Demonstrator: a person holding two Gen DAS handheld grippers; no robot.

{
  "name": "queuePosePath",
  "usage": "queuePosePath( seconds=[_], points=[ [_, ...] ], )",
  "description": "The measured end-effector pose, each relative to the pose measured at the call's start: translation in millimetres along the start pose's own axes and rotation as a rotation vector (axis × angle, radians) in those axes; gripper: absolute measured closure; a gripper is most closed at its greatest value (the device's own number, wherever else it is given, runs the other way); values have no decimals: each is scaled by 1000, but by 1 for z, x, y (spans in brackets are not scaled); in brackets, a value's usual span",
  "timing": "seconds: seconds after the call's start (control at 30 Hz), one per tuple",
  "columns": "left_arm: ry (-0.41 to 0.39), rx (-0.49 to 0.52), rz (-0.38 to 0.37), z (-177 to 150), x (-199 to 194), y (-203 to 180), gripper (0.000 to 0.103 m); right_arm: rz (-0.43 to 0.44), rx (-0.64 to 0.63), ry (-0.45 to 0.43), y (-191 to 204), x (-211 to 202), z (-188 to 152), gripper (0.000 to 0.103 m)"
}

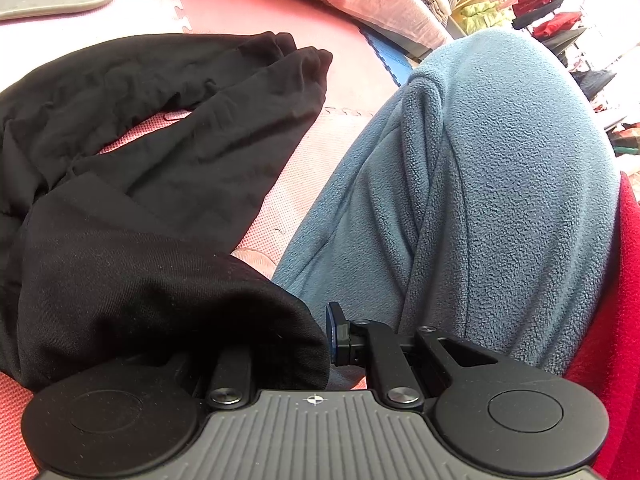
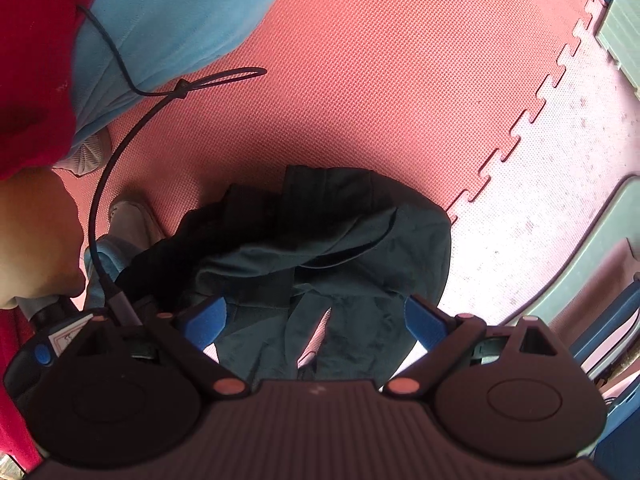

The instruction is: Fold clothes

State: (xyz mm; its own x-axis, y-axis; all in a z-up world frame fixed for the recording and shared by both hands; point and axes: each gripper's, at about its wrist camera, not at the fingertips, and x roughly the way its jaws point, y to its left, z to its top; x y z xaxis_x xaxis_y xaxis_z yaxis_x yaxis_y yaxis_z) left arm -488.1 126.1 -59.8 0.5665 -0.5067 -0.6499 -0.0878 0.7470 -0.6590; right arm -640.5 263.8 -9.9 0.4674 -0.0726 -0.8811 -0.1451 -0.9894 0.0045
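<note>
Left gripper (image 1: 326,340) clamps black garment (image 1: 160,184) on mat (image 1: 256,8)

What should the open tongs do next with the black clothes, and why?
Probably lower the right tongs and pinch the black garment at a free edge. They hang open above it and hold nothing, while the left tongs are shut on one end, and the garment lies bunched on the pink mat.
</note>
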Motion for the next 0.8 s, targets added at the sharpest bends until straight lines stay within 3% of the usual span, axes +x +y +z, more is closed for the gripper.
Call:
queuePosePath(
  seconds=[0.37,0.8],
  points=[
    [13,11,16,-2,7,-4,87,17,82,-4,0,10,-29,7],
    [11,10,10,-9,11,-6,87,57,71,-55,4,29,7,7]
  ],
)
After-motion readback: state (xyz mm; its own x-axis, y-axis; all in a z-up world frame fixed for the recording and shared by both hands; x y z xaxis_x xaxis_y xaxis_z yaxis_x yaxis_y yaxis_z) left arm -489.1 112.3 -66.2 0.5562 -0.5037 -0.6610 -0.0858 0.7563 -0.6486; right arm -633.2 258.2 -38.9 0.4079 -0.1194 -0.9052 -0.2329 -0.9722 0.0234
